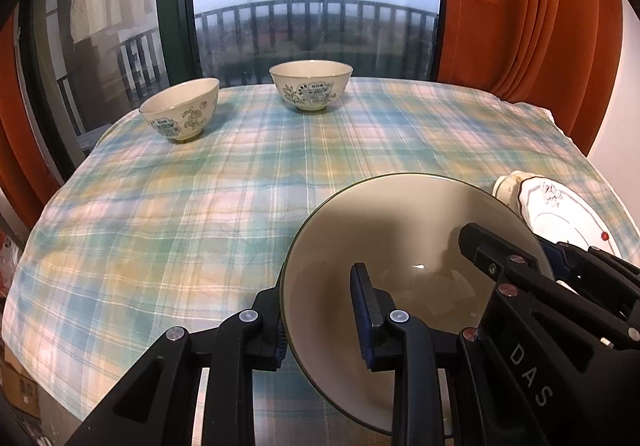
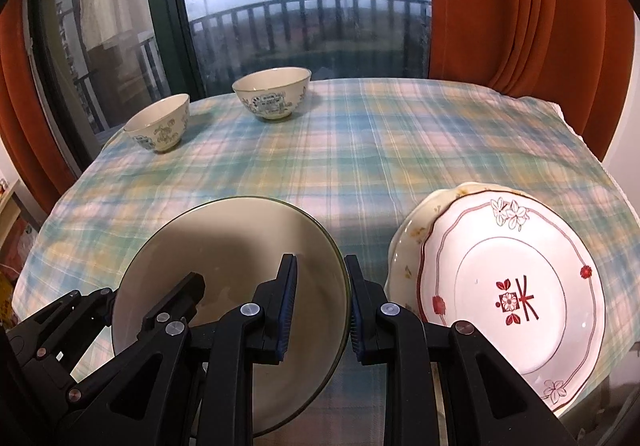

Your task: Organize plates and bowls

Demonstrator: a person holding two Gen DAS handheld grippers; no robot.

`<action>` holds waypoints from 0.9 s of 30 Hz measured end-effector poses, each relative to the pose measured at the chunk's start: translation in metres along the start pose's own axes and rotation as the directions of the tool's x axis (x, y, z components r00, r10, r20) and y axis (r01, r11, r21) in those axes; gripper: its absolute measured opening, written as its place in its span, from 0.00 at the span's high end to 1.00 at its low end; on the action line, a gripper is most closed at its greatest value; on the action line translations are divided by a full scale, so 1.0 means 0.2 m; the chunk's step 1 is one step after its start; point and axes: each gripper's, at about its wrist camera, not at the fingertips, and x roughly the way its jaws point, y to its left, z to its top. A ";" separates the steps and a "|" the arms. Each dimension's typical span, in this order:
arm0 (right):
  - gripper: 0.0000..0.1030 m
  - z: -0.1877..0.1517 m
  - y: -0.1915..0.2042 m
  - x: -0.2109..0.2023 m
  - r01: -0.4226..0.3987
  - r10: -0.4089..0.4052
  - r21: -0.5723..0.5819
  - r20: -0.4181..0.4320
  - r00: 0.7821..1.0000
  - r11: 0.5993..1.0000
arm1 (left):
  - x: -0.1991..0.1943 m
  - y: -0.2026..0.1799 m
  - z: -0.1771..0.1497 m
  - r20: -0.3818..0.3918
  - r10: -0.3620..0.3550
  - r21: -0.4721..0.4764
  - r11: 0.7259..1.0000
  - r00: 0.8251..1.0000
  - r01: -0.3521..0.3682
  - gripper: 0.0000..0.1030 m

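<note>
Left tongs (image 1: 322, 322) and right tongs (image 2: 322, 310): matte black angular linkage arms, silver round pivot screws, some red-tinted, blue ribbed pads (image 2: 289, 312) lining each finger, white lettering "DAS" on one housing.

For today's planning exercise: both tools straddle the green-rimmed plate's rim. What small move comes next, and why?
Probably lift the green-rimmed plate slightly: the left tool and right tool each straddle its rim on opposite sides, and the stacked plates lie just beside it.
</note>
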 end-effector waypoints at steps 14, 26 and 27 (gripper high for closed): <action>0.67 -0.03 -0.01 0.02 -0.004 0.004 0.001 -0.005 1.000 1.000 | 0.00 -0.01 -0.02 0.008 -0.018 0.023 1.000 1.000 0.018 0.65; 0.27 0.03 0.06 -0.02 -0.021 0.022 -0.036 0.026 0.999 0.999 | -0.06 0.04 0.04 0.042 -0.026 0.028 0.999 0.999 0.025 0.26; 0.26 0.04 0.07 -0.02 -0.022 0.023 -0.038 0.032 0.999 0.999 | -0.06 0.05 0.05 0.047 -0.026 0.028 0.999 0.999 0.024 0.24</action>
